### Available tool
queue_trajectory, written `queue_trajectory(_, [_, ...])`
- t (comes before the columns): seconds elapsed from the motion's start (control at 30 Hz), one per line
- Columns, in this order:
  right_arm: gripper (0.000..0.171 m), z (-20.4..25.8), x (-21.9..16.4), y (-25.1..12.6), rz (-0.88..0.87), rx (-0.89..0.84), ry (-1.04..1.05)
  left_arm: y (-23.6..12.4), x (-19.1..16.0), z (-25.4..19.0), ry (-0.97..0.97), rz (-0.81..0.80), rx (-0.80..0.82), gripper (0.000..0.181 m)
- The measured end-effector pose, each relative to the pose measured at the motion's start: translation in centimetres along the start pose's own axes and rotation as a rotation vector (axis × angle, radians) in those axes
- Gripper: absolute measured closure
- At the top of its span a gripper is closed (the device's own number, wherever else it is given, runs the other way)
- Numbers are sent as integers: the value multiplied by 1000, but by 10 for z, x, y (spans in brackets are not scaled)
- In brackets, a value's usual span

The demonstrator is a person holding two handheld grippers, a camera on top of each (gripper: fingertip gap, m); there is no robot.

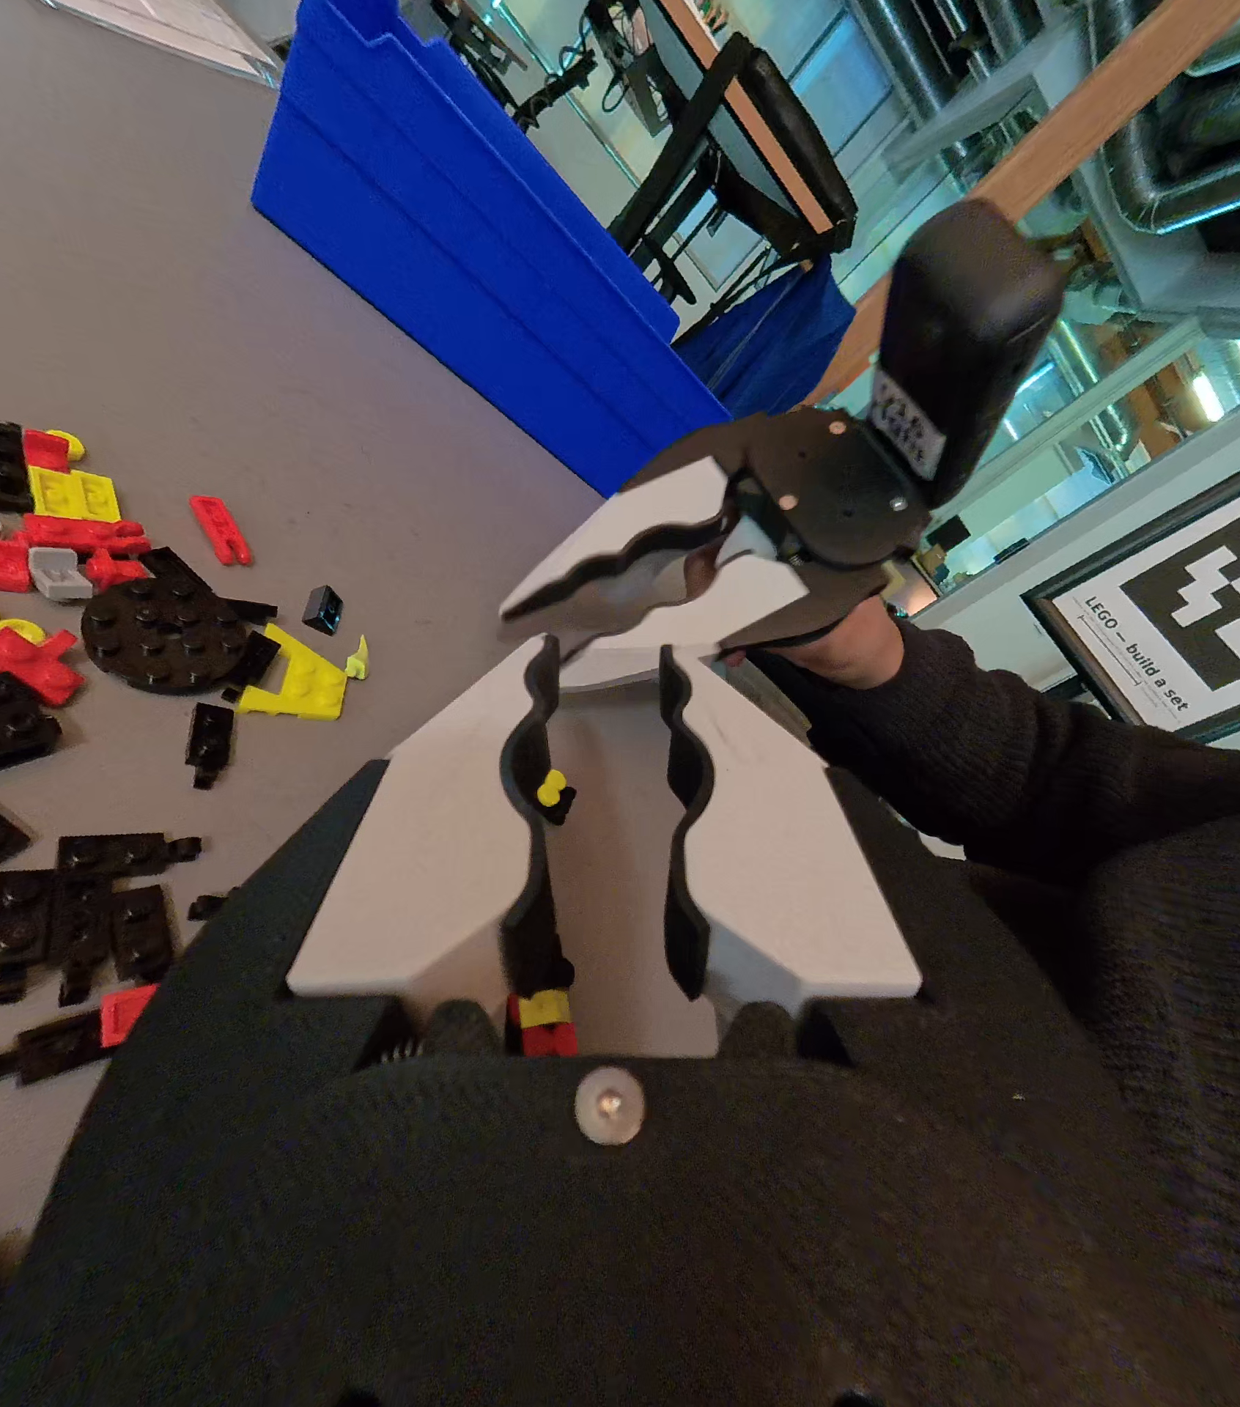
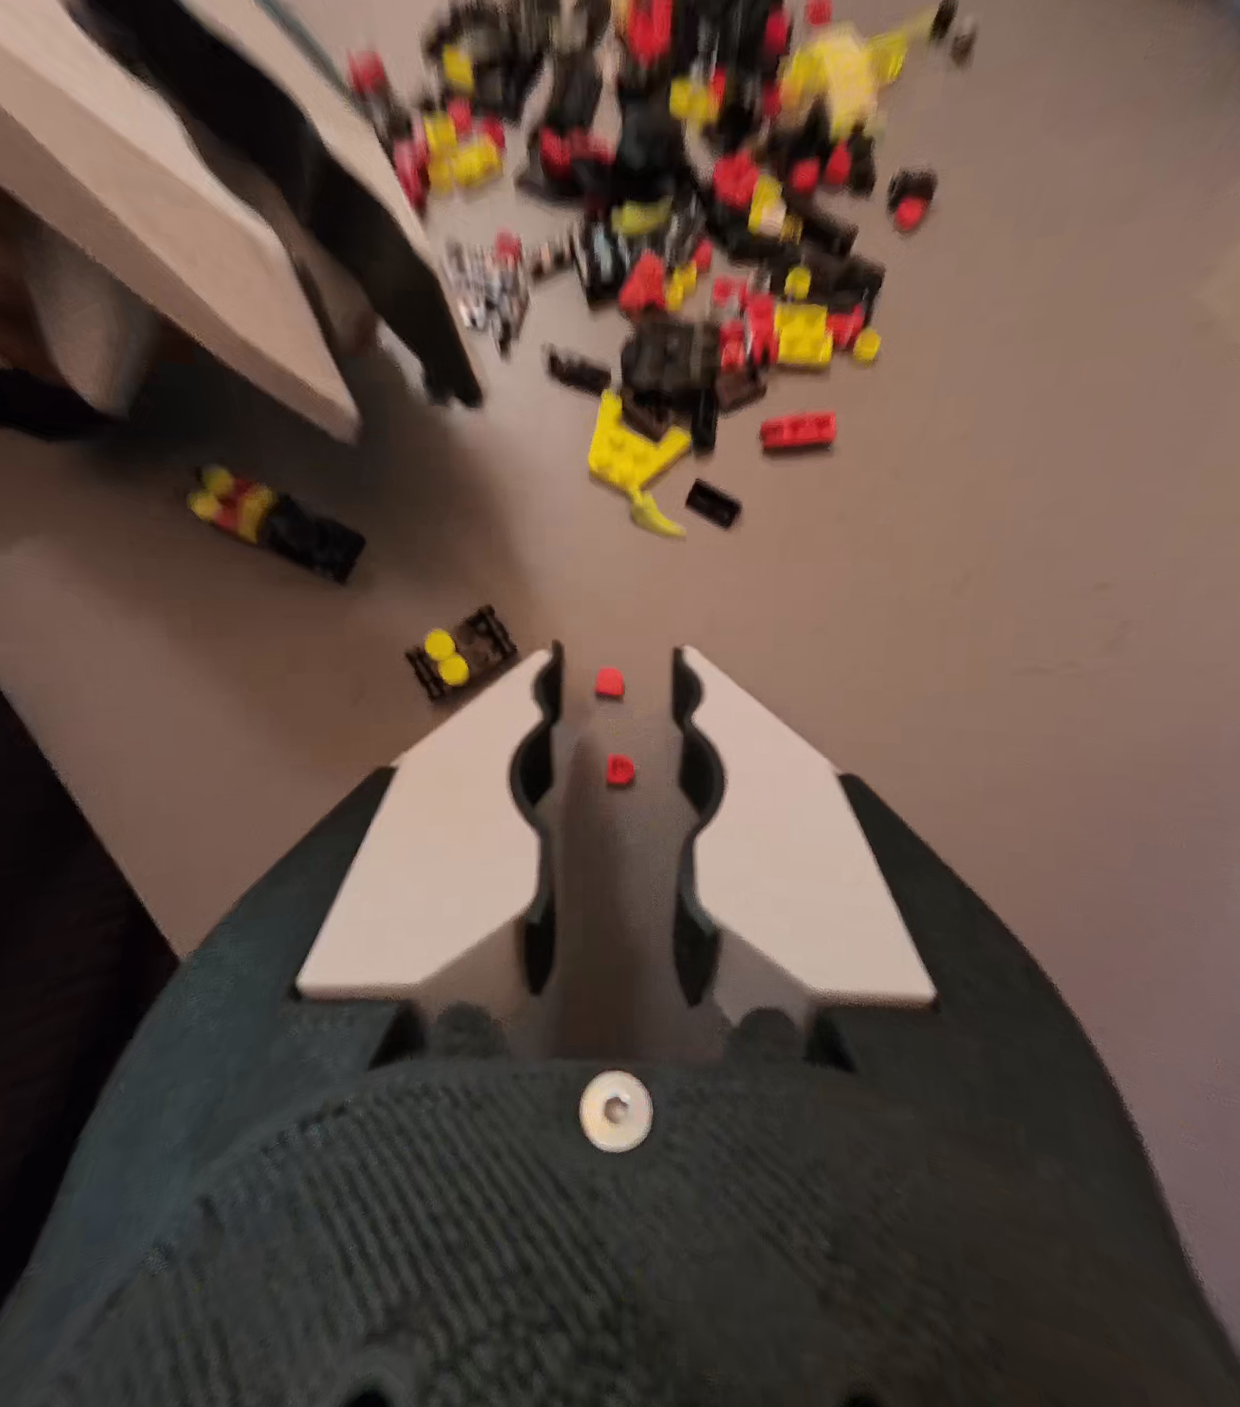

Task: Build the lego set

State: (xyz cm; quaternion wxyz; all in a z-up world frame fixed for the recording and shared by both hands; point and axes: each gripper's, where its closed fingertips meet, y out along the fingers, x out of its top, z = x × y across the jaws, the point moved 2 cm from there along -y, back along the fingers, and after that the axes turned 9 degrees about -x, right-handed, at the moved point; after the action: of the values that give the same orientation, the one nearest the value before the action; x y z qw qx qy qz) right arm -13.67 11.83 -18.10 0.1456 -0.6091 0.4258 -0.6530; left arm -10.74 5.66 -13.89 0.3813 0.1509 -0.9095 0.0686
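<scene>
Grey table (image 1: 236, 304): your loose bricks (image 1: 53, 609) lie scattered at left, a blue bin (image 1: 449, 228) behind them.
Left gripper (image 1: 605, 655): your fingers are parted, grasping nothing; a small black-yellow piece (image 1: 554, 796) shows between them.
Right gripper (image 1: 541, 609): just ahead of yours, crossing its tips.

Right wrist view: blurred.
Right gripper (image 2: 615, 658): released, empty, two red bits (image 2: 609, 683) on the table between its fingers.
Sub-assemblies: a yellow-black one (image 2: 461, 662) beside the left fingertip; another (image 2: 274, 521) farther off.
Pile (image 2: 678, 190): well ahead.

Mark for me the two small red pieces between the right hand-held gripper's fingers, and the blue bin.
Upper red piece (image 2: 608, 682), right wrist view, centre of its top face.
Lower red piece (image 2: 621, 770), right wrist view, centre of its face.
Blue bin (image 1: 449, 251), left wrist view, middle of its long side wall.
</scene>
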Motion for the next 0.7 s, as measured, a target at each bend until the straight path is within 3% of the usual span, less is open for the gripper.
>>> queue_trajectory(0.03, [137, 0, 12, -8, -80, 0, 27, 0, 0, 0, 4, -1, 2, 158])
queue_trajectory(0.1, [153, -5, 37, -30, -270, -34, 46, -1, 1, 1, 11, 0, 5, 158])
queue_trajectory(0.17, [164, -15, 44, -43, -354, -132, -3, -1, 1, 1, 20, 4, 11, 158])
queue_trajectory(0.33, [99, -18, 37, -36, -346, -166, -35, 0, -1, 3, 60, 28, 34, 154])
queue_trajectory(0.37, [96, -19, 38, -36, -341, -164, -23, -1, 0, 4, 77, 27, 47, 150])
queue_trajectory(0.5, [115, -34, 45, -47, -407, -223, 1, -3, 2, 3, 170, 42, 76, 150])
queue_trajectory(0.53, [121, -37, 46, -51, -423, -231, 24, -4, 1, 1, 192, 64, 66, 162])
queue_trajectory(0.57, [131, -38, 49, -56, -447, -224, 53, -4, -1, -4, 218, 81, 39, 181])
queue_trajectory(0.63, [171, -38, 54, -68, -492, -235, 73, -4, 2, -9, 247, 63, 39, 181])
queue_trajectory(0.7, [171, -43, 53, -71, -461, -329, 32, -3, 2, -13, 281, 70, 36, 181])
